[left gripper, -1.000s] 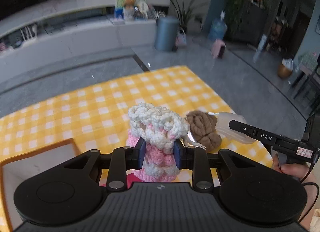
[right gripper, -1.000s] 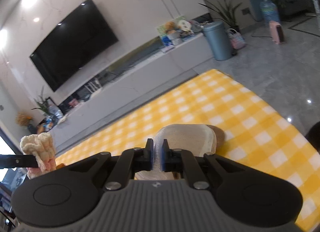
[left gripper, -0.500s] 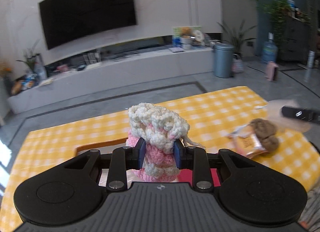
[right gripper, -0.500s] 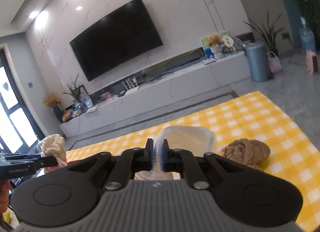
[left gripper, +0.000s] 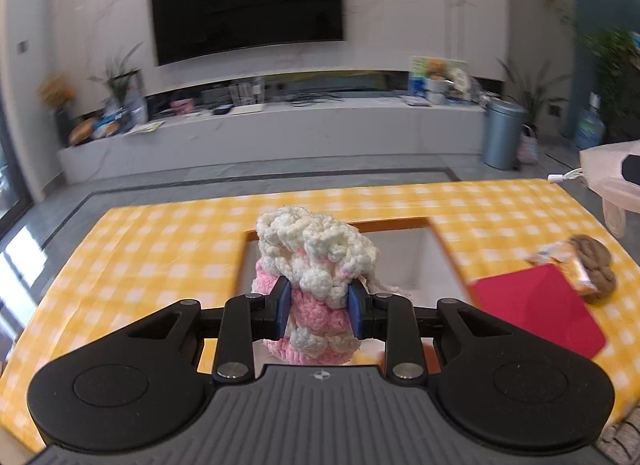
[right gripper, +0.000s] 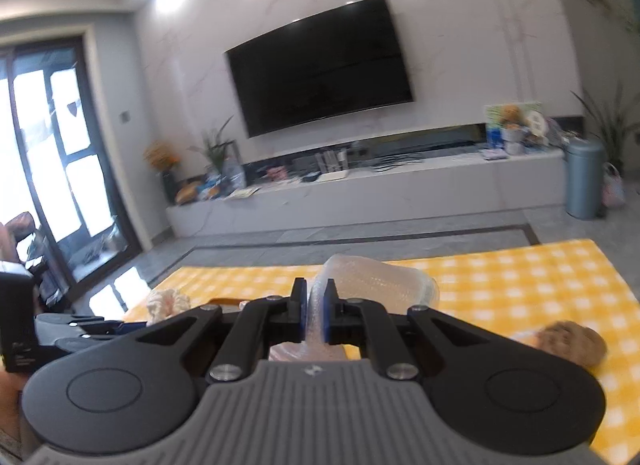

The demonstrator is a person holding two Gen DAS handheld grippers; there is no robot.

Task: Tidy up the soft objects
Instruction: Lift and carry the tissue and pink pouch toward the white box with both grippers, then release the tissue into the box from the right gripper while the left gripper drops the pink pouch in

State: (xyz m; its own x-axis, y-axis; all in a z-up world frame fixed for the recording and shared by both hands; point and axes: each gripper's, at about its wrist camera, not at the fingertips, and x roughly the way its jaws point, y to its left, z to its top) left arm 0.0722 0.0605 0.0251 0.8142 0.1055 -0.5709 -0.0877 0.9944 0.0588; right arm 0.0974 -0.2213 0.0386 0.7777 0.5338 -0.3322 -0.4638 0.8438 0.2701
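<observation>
Left wrist: left tongs [left gripper: 319,309] tilted downward, clamped on crocheted pouch [left gripper: 316,269]; right tongs [right gripper: 317,315] pinching bubble-wrap bag [right gripper: 372,285].

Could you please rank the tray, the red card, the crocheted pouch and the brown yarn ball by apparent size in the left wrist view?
1. Tray, though partly hidden.
2. Crocheted pouch and red card: similar; the pouch is nearer the camera, so unsure.
3. Brown yarn ball.

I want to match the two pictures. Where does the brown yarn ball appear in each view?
Left wrist view: the brown yarn ball lies at the right edge, on the yellow checked cloth, beside a red sheet.
Right wrist view: brown yarn ball, lower right, blurred, on the cloth.
Shared landmark: the black television.
</observation>
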